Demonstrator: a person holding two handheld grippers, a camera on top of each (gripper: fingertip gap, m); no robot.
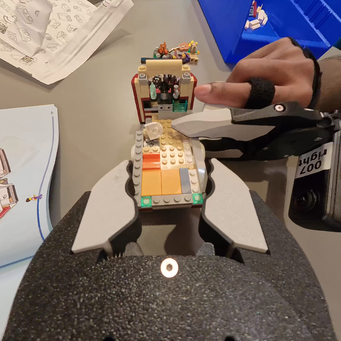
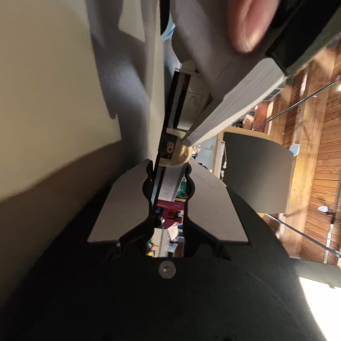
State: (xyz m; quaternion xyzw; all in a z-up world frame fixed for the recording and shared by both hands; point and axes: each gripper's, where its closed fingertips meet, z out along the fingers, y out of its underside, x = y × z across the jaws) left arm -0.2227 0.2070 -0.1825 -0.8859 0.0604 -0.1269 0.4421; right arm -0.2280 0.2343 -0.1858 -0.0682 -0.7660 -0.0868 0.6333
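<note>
The left gripper (image 1: 168, 177) has its fingers spread wide around the near end of a toy-brick model (image 1: 166, 166). The left finger lies against the model's grey studded strip and the right finger against its grey curved side, so the model seems pinched between them and held just off the surface (image 1: 92, 114).

Beyond the fingertips the model's tan studded floor runs to an upright wall of dark red and cream bricks. A white half-round plate (image 1: 154, 131) sits tilted and loose on the floor, just past the left finger's tip.

The right gripper (image 2: 168, 166) comes in from the right finger's side. In its own blurred view its fingers stand close together across the model's edge, a black plate against one pad and a grey slope against the other, probably pressing. A cream wheel (image 2: 181, 156) shows just ahead of those fingertips. Above them a thumb (image 1: 217, 92) rests on a grey blade-like piece (image 1: 201, 127) whose tip hangs over the tan studs beside the white plate.

Left of the left finger lies an open instruction booklet (image 1: 27, 166). Farther ahead are a printed paper bag (image 1: 46, 27), a small heap of coloured pieces (image 1: 175, 50) and a blue bin (image 1: 286, 36).
</note>
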